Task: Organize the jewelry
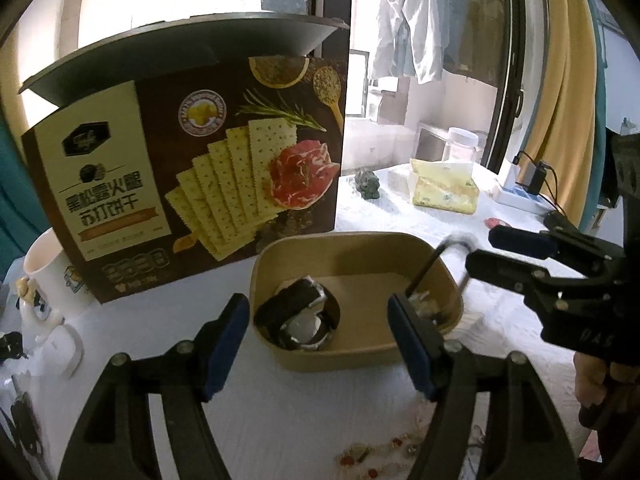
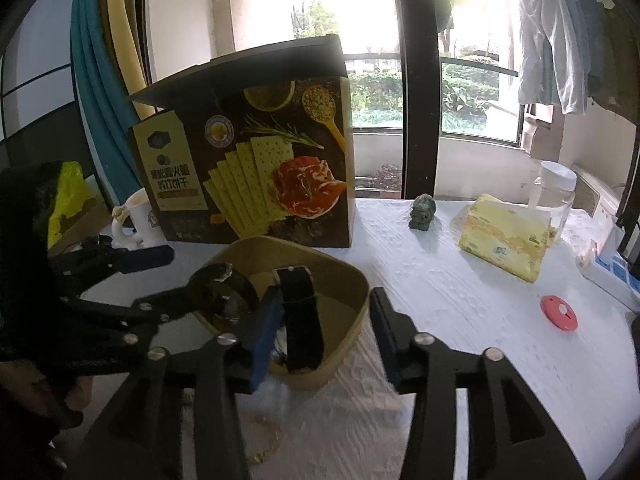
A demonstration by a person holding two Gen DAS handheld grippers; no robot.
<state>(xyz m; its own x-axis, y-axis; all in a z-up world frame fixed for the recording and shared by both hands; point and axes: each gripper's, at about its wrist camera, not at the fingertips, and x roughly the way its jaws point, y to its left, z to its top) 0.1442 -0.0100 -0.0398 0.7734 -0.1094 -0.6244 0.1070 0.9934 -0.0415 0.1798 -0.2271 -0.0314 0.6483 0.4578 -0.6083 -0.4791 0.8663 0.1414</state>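
Over the tan bowl (image 1: 356, 300) at the middle of the worktop (image 1: 280, 408), both grippers hover. The left gripper (image 1: 320, 340) has its fingers spread, straddling the near rim at 6 o'clock and holding nothing. The right gripper (image 2: 324, 332) also has its fingers spread, one inside the bowl and one outside its 3 o'clock rim. A black-strapped watch (image 2: 300, 320) lies inside the bowl, along with what looks like another dark banded piece (image 1: 296, 316). Beaded jewelry (image 1: 380, 452) lies loose on the worktop at 5 o'clock, near the left gripper. The step in hand seems to be depositing items in the bowl; next, I judge, a gripper must drop to the beads and pinch them delicately.
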